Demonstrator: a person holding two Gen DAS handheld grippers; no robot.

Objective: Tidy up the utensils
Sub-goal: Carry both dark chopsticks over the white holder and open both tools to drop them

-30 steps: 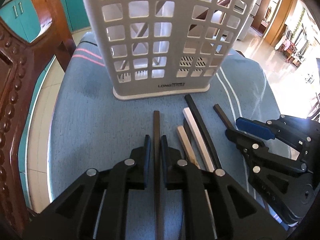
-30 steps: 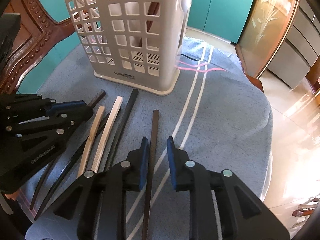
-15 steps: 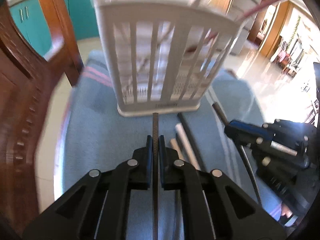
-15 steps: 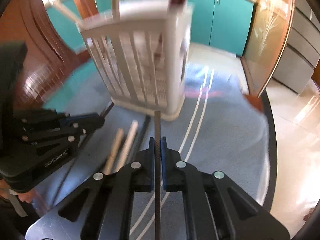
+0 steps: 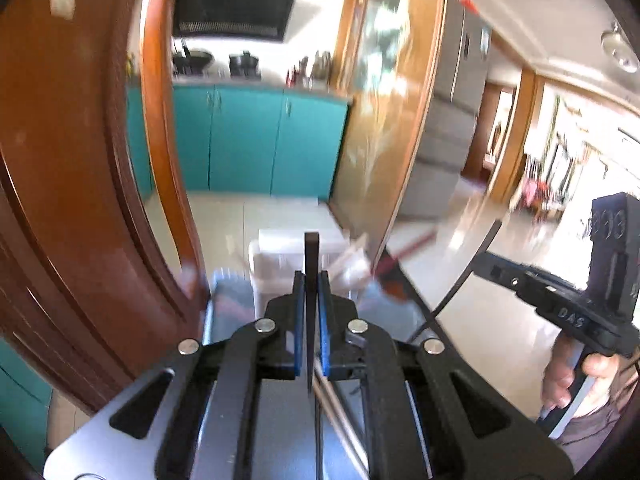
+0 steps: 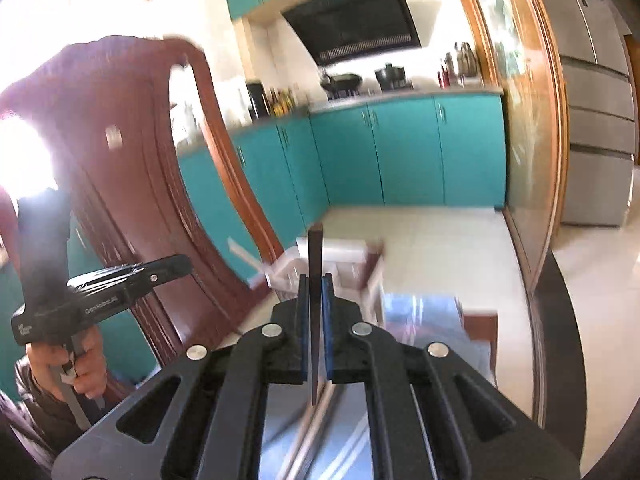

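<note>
My left gripper [image 5: 311, 280] is shut on a dark chopstick [image 5: 311, 252], lifted and tilted upward. My right gripper [image 6: 315, 284] is shut on another dark chopstick [image 6: 315, 252], lifted the same way. The white slotted utensil basket [image 5: 276, 256] sits below and ahead of both, blurred, with a few sticks leaning out of it; it also shows in the right wrist view [image 6: 344, 256]. The right gripper shows in the left wrist view [image 5: 560, 300] with its chopstick [image 5: 468, 272]. The left gripper shows in the right wrist view [image 6: 120, 284].
A carved wooden chair back [image 5: 80, 200] stands close on the left, and also shows in the right wrist view [image 6: 132, 184]. The blue cloth [image 6: 420, 312] lies below. Teal kitchen cabinets [image 5: 256, 144] stand behind, a wood-framed glass door [image 6: 528, 128] to the right.
Both grippers have closed on a dark chopstick each and risen fast from the blue cloth, pitching up so the basket dropped low in both views.
</note>
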